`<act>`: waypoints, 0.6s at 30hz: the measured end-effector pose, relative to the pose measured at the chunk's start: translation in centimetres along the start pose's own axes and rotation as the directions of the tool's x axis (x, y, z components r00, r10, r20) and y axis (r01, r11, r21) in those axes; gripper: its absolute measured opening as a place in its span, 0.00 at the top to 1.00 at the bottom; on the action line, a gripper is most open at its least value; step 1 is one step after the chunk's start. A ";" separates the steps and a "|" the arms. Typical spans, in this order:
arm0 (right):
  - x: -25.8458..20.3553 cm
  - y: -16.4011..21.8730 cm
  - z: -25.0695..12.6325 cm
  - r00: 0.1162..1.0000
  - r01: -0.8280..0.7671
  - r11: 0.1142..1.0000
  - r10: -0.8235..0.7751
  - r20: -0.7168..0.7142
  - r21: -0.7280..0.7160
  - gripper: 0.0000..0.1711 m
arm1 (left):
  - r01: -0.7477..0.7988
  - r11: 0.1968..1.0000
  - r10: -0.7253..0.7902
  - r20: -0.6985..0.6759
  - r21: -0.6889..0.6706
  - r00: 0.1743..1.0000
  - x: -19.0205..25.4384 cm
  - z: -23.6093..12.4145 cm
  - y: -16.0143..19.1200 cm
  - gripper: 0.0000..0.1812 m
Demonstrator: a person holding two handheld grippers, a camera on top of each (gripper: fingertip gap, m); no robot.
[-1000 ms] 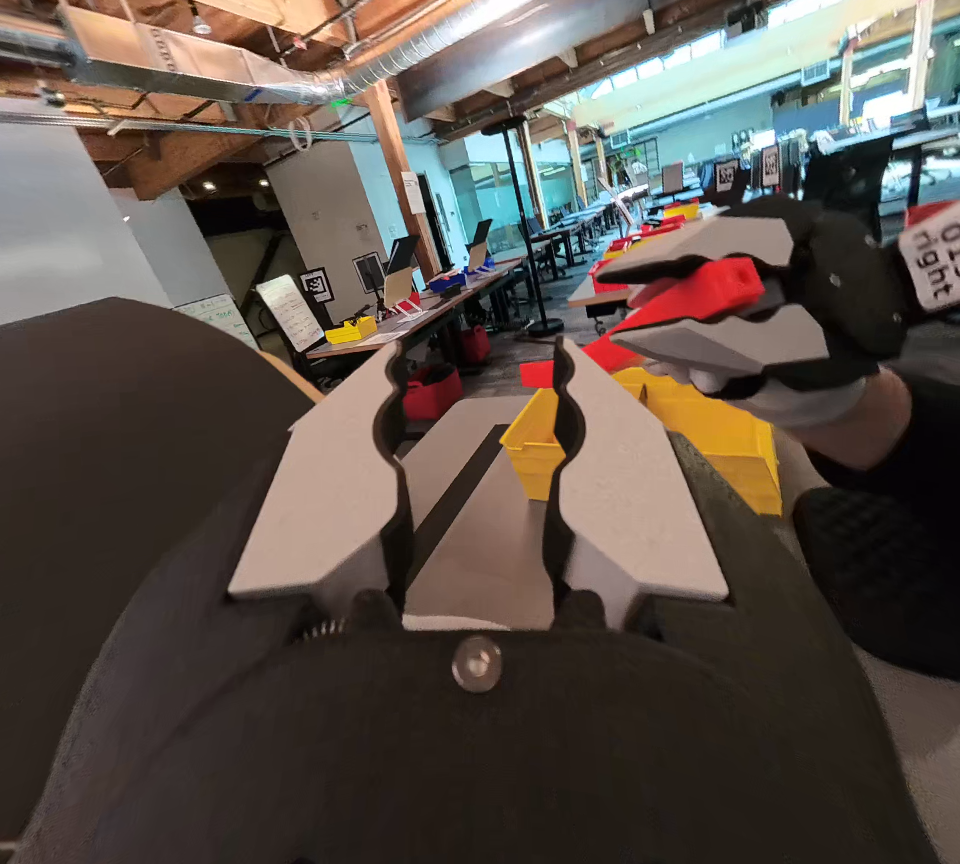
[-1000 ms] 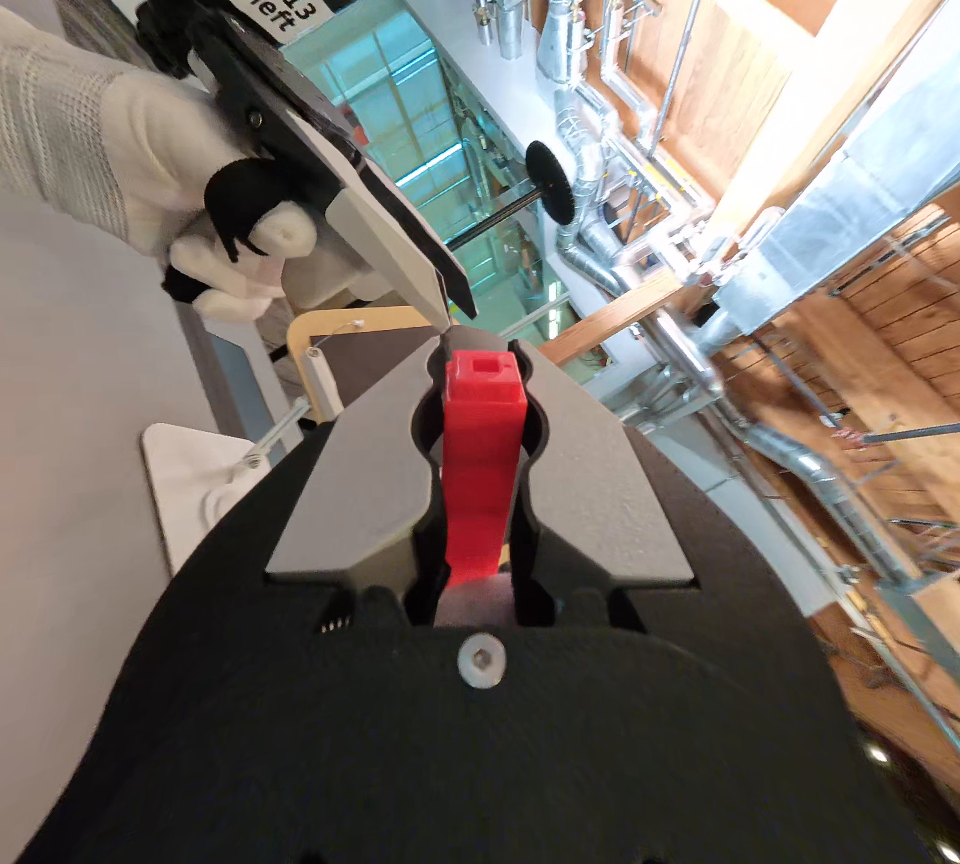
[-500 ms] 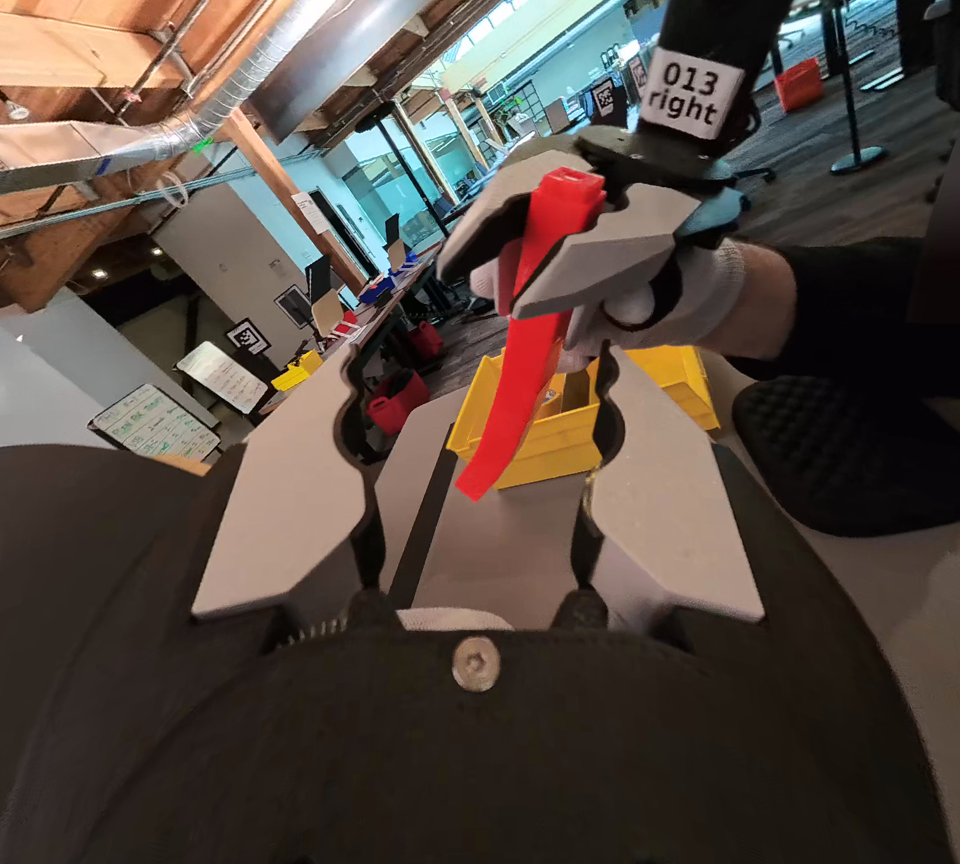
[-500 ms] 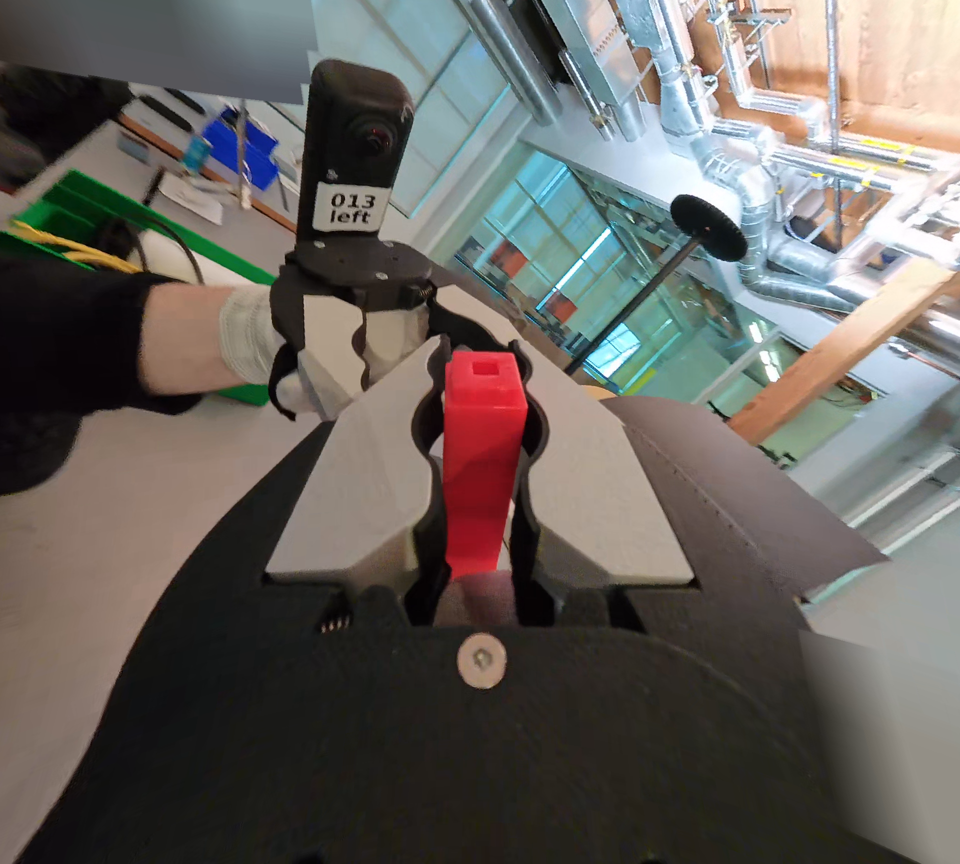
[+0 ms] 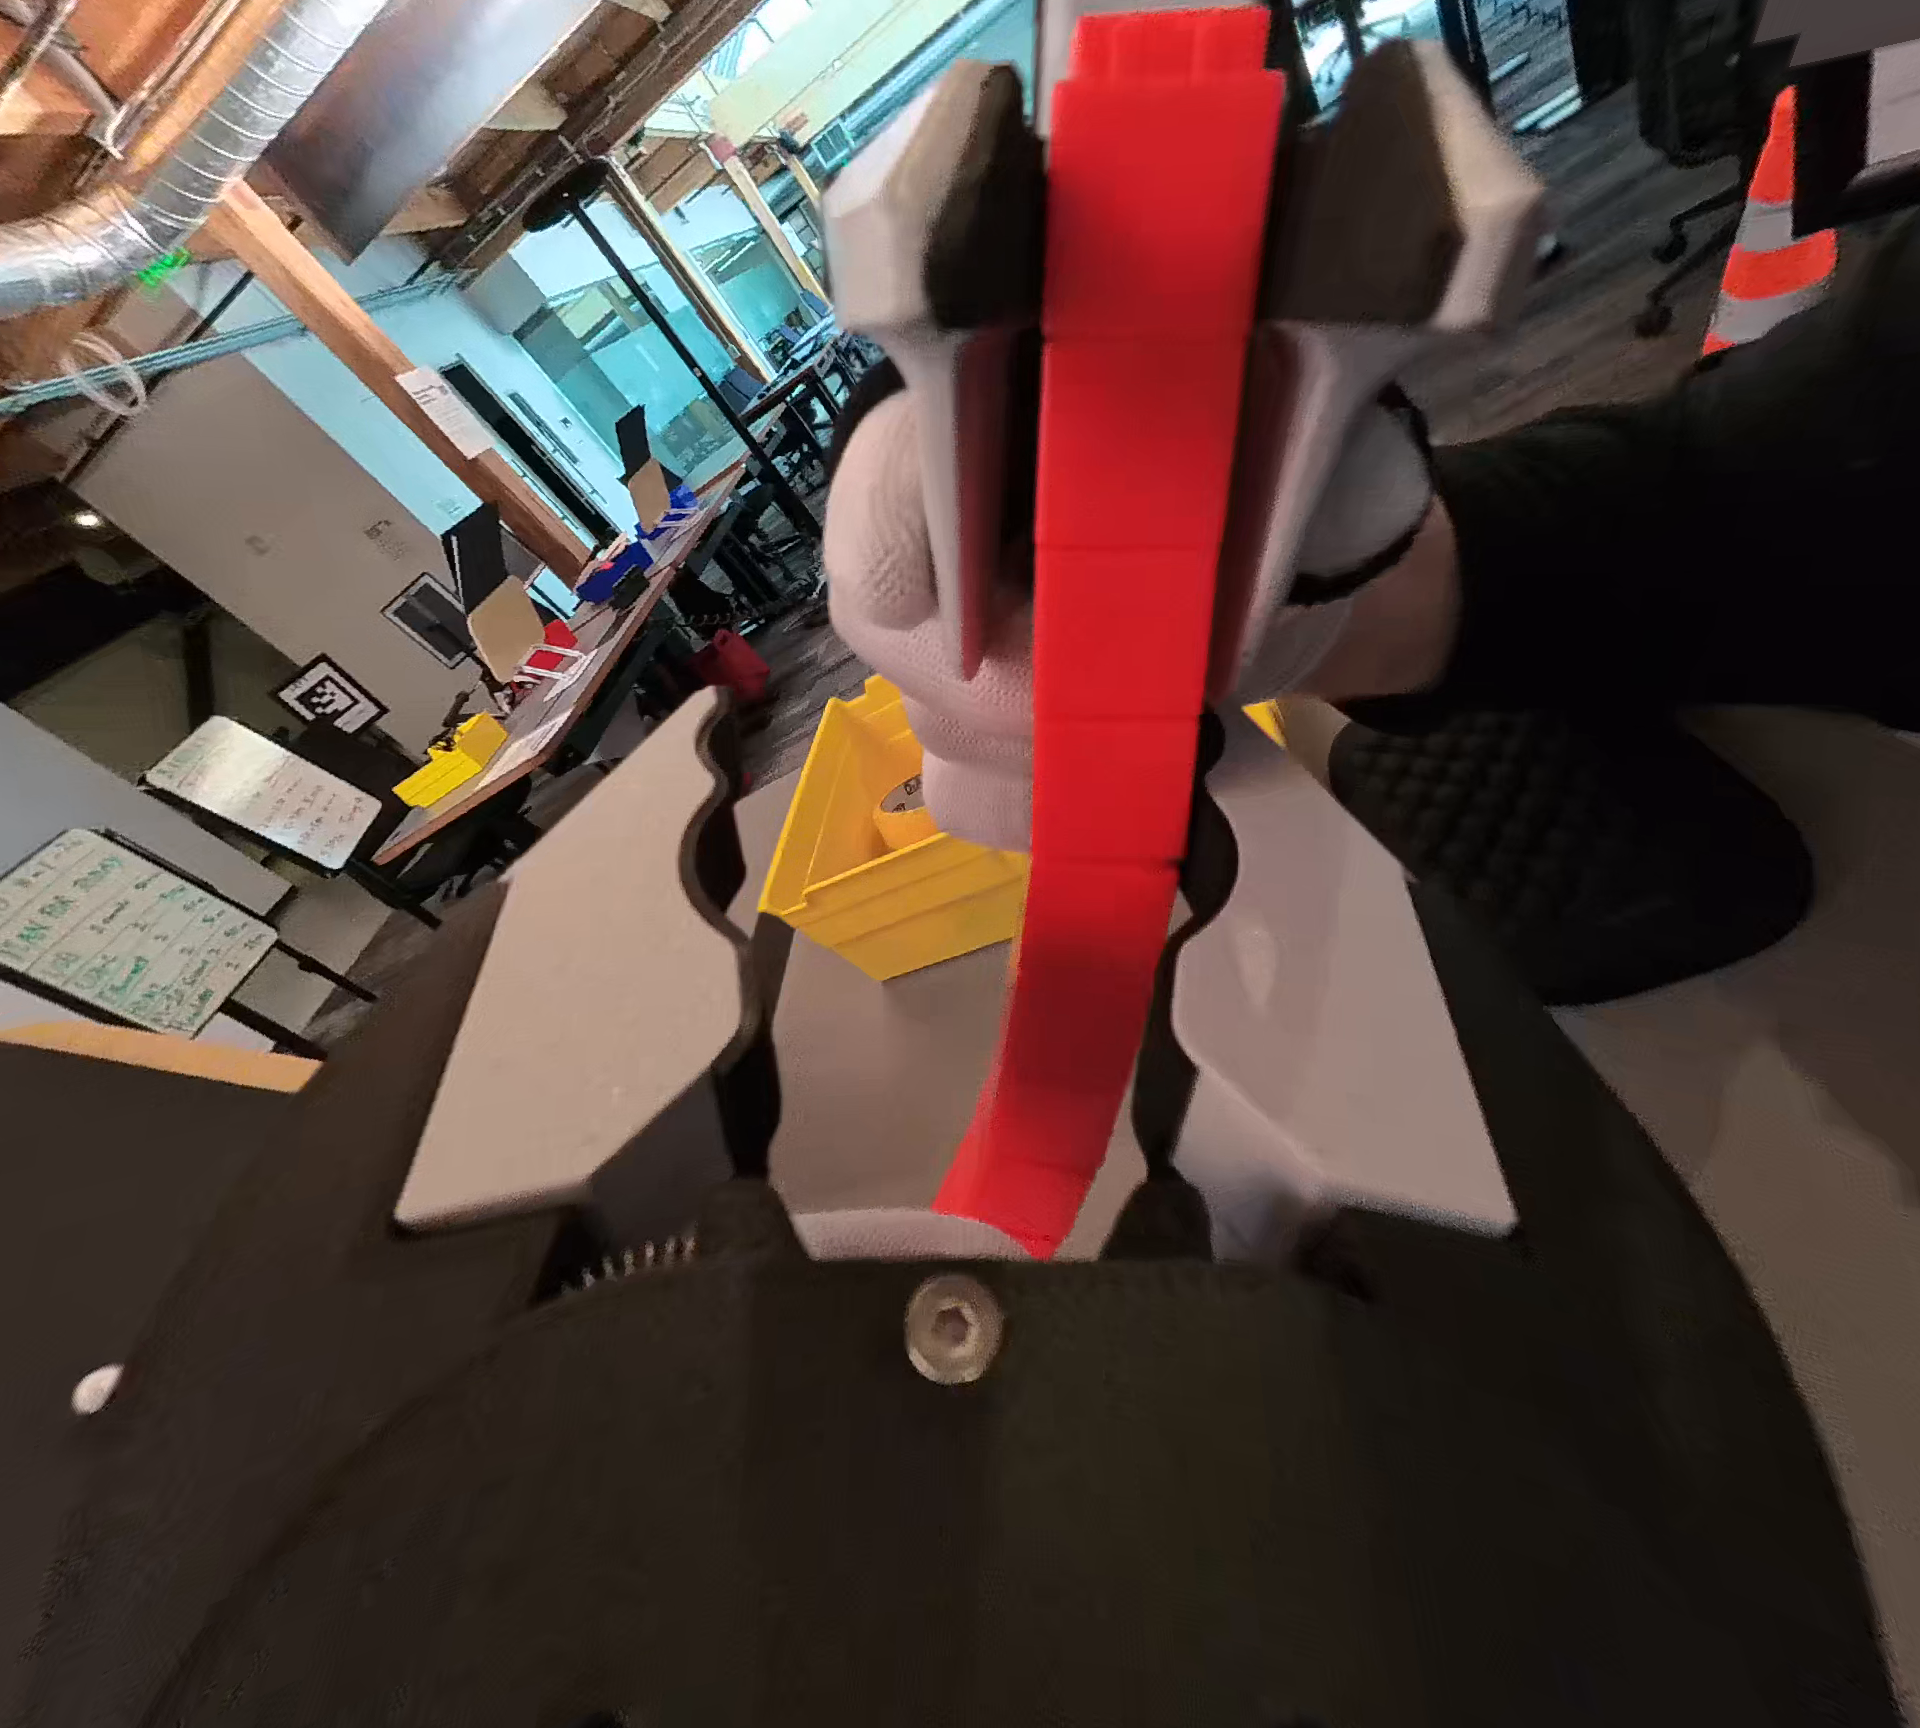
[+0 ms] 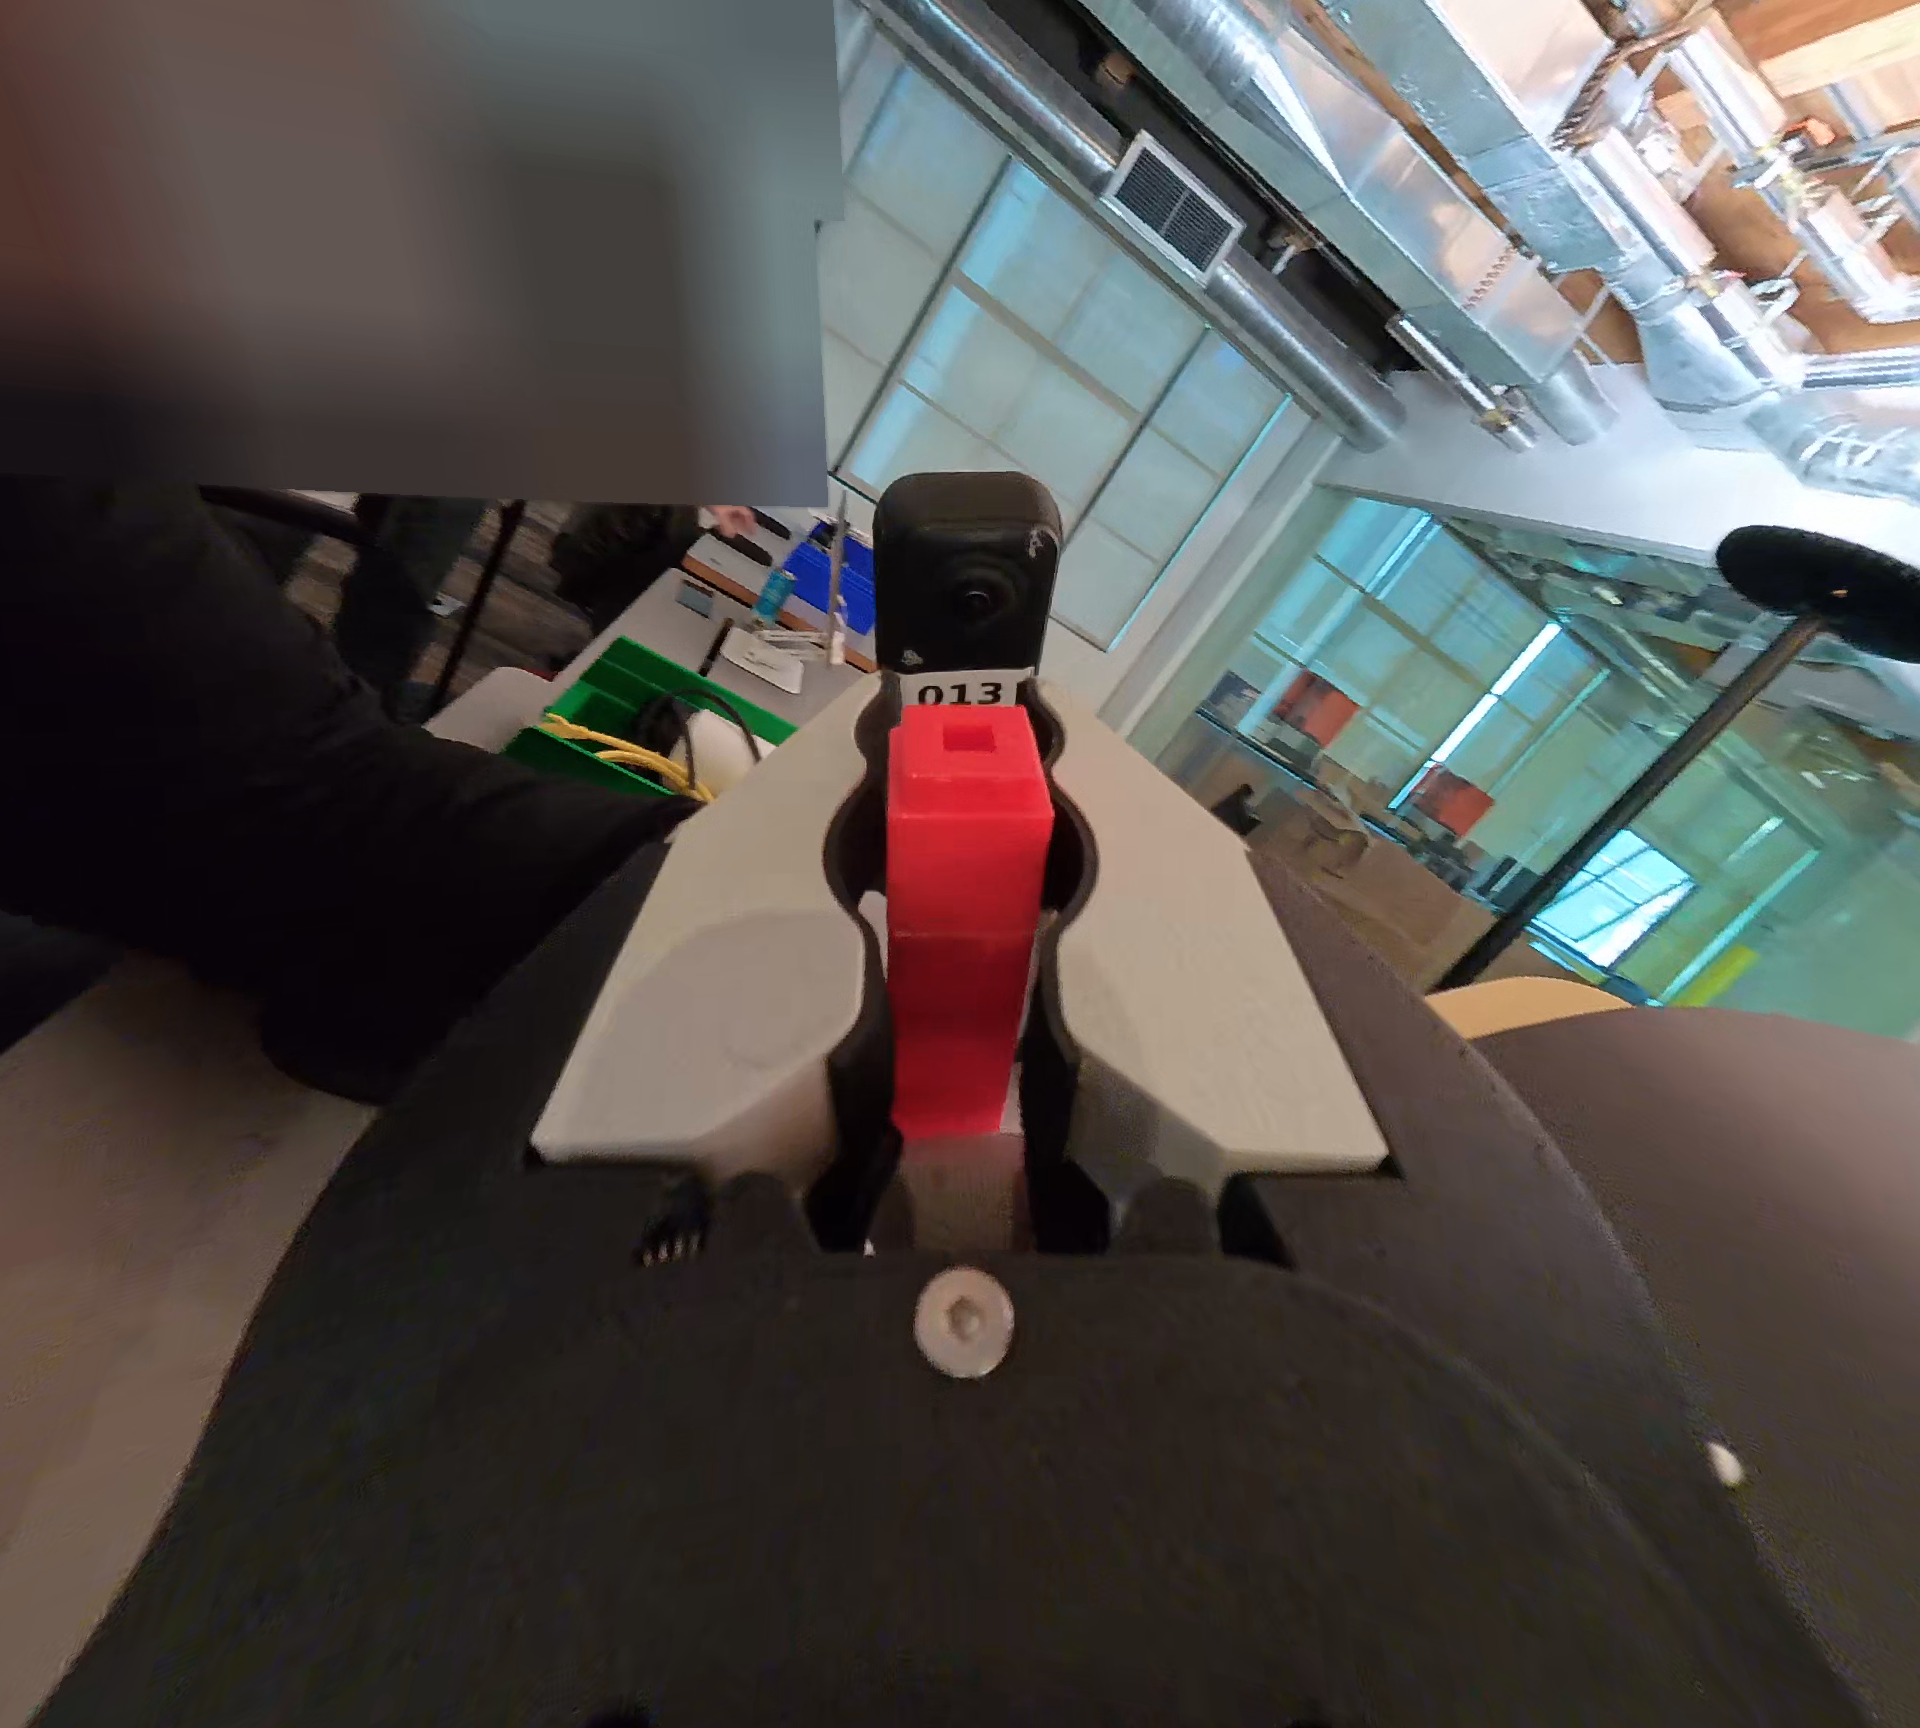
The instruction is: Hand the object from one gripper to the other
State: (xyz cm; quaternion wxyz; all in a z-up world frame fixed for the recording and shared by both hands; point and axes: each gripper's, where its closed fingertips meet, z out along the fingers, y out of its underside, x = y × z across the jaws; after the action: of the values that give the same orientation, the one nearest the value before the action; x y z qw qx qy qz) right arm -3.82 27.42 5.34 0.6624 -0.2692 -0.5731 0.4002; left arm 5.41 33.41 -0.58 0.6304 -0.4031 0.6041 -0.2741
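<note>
Halfway: right gripper [image 5: 1164,224] clamps the red block bar [image 5: 1122,598] near its top; left gripper [image 5: 956,930], jaws apart around its lower end, has yet to close

Grey tongs [image 5: 961,857] — black housings, white gloves [image 5: 894,556].

Long red segmented bar [image 5: 1127,598], clamped upright, its lower end curving left.
</note>
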 end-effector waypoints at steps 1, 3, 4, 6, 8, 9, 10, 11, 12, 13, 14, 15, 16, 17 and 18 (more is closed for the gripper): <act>-0.3 0.0 0.0 1.000 -0.014 1.000 0.014 0.020 0.004 0.88 | -0.022 1.000 0.022 -0.012 -0.011 1.000 0.3 -0.1 0.0 0.55; -0.7 -0.1 0.1 0.999 -0.021 1.000 0.020 0.047 0.014 0.88 | -0.074 0.995 0.072 -0.027 -0.061 0.997 0.8 -0.3 0.5 0.57; -0.9 -0.1 0.1 0.998 -0.024 1.000 0.023 0.056 0.019 0.88 | -0.092 0.992 0.088 -0.047 -0.088 0.995 1.2 -0.3 0.8 0.61; -1.2 -0.2 0.1 0.997 -0.037 0.999 0.035 0.075 0.026 0.88 | -0.109 0.989 0.099 -0.100 -0.103 0.990 2.2 -0.3 1.1 0.71; -1.3 -0.5 0.0 0.996 -0.036 0.999 0.033 0.082 0.035 0.88 | -0.102 0.990 0.092 -0.103 -0.097 0.990 2.3 -0.2 1.0 0.72; -1.4 -0.6 -0.1 0.996 -0.037 0.999 0.033 0.084 0.038 0.88 | -0.097 0.991 0.088 -0.106 -0.090 0.990 2.3 -0.2 0.9 0.73; -1.4 -0.7 -0.1 0.996 -0.036 0.999 0.033 0.082 0.034 0.88 | -0.091 0.992 0.082 -0.108 -0.087 0.991 2.3 -0.3 0.8 0.74; -1.4 -0.6 -0.1 0.996 -0.036 0.999 0.033 0.079 0.028 0.88 | -0.087 0.992 0.077 -0.110 -0.088 0.991 2.3 -0.2 0.9 0.74; -1.4 -0.5 0.0 0.996 -0.037 0.999 0.035 0.077 0.022 0.88 | -0.089 0.992 0.079 -0.109 -0.091 0.991 2.3 -0.2 1.0 0.75; -1.2 -0.4 0.0 0.997 -0.043 0.999 0.042 0.070 0.011 0.88 | -0.093 0.991 0.082 -0.107 -0.098 0.991 2.3 -0.2 1.0 0.75; -1.0 -0.1 0.0 0.997 -0.052 0.999 0.052 0.062 -0.003 0.88 | -0.099 0.989 0.088 -0.101 -0.110 0.991 2.2 -0.2 1.2 0.76; -0.9 0.0 0.0 0.997 -0.055 0.998 0.056 0.061 -0.011 0.88 | -0.108 0.986 0.097 -0.095 -0.124 0.991 2.1 -0.2 1.4 0.76; -0.7 0.2 0.0 0.997 -0.052 0.998 0.053 0.056 -0.016 0.88 | -0.116 0.983 0.104 -0.088 -0.140 0.991 2.0 -0.2 1.7 0.77; -0.5 0.4 -0.1 0.997 -0.052 0.998 0.053 0.047 -0.023 0.88 | -0.125 0.980 0.113 -0.080 -0.158 0.990 1.8 -0.2 2.0 0.79; -0.3 0.5 -0.1 0.998 -0.053 0.998 0.054 0.038 -0.025 0.88 | -0.135 0.976 0.125 -0.068 -0.172 0.990 1.6 -0.3 2.2 0.83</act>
State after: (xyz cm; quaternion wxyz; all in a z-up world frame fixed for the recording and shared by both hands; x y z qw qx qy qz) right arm -3.80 27.48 4.71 0.6372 -0.2847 -0.5831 0.4158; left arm 5.04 33.20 -3.28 0.5914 -0.4089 0.6688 -0.1891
